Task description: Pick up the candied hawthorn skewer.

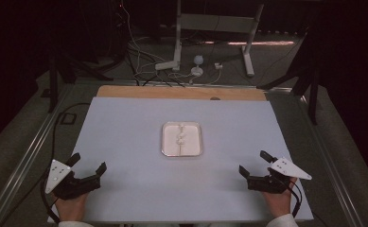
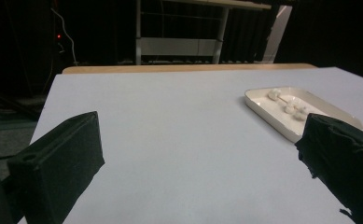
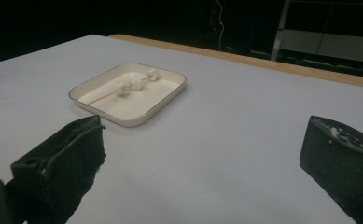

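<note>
A small white tray (image 1: 182,139) is being kept near the middle of the pale worktop (image 1: 125,142), well apart from both grippers. In it, a thin stick with little white lumps (image 1: 181,135) on it is being seen; what the lumps are made of cannot be told. They are likely soft, light and easy to squash, so the bare end of the stick (image 3: 97,97) is being judged the best place to be gripped, gently. The left gripper (image 1: 88,166) is being held near the front left corner, jaws wide and empty. The right gripper (image 1: 254,164) is being held near the front right corner, jaws wide and empty too.
</note>
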`<state>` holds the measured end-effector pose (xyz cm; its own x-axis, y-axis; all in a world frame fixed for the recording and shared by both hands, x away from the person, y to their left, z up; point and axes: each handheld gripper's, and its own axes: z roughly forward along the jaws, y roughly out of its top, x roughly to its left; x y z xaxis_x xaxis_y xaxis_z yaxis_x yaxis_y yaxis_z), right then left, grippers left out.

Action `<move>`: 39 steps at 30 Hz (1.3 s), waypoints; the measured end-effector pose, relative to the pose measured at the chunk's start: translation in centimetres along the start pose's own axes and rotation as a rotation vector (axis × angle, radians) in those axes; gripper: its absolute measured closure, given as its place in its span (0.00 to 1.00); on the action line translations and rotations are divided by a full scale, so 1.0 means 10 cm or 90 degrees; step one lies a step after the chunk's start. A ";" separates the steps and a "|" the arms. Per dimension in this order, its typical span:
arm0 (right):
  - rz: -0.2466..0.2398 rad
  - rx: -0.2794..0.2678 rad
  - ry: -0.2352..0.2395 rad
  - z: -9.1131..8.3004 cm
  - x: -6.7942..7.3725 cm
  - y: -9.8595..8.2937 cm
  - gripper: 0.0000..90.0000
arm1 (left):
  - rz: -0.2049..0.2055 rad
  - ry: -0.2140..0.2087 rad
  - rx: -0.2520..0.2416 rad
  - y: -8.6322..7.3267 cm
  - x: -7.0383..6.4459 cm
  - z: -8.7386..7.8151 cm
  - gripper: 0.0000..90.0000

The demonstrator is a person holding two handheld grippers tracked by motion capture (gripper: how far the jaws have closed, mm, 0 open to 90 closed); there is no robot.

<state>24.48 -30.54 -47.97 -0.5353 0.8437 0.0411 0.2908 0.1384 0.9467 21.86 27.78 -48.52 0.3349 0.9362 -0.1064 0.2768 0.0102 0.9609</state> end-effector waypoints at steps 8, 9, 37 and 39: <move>-0.008 0.005 -0.016 0.00 -0.01 -0.01 0.00 | -0.009 0.008 0.015 -0.02 0.01 0.01 0.00; -0.008 0.005 -0.016 0.00 -0.01 -0.01 0.00 | -0.013 0.006 0.016 -0.02 0.01 0.01 0.00; 0.019 0.007 -0.026 -0.02 -0.06 -0.04 0.00 | 0.014 -0.070 0.055 0.52 -0.38 0.63 0.00; 0.019 0.008 -0.027 -0.02 -0.07 -0.04 0.00 | 0.016 -0.077 0.056 0.54 -0.43 0.68 0.00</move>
<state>24.56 -31.24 -48.35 -0.4919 0.8689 0.0554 0.3166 0.1192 0.9410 28.08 21.44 -44.58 0.4476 0.8864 -0.1183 0.3434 -0.0482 0.9379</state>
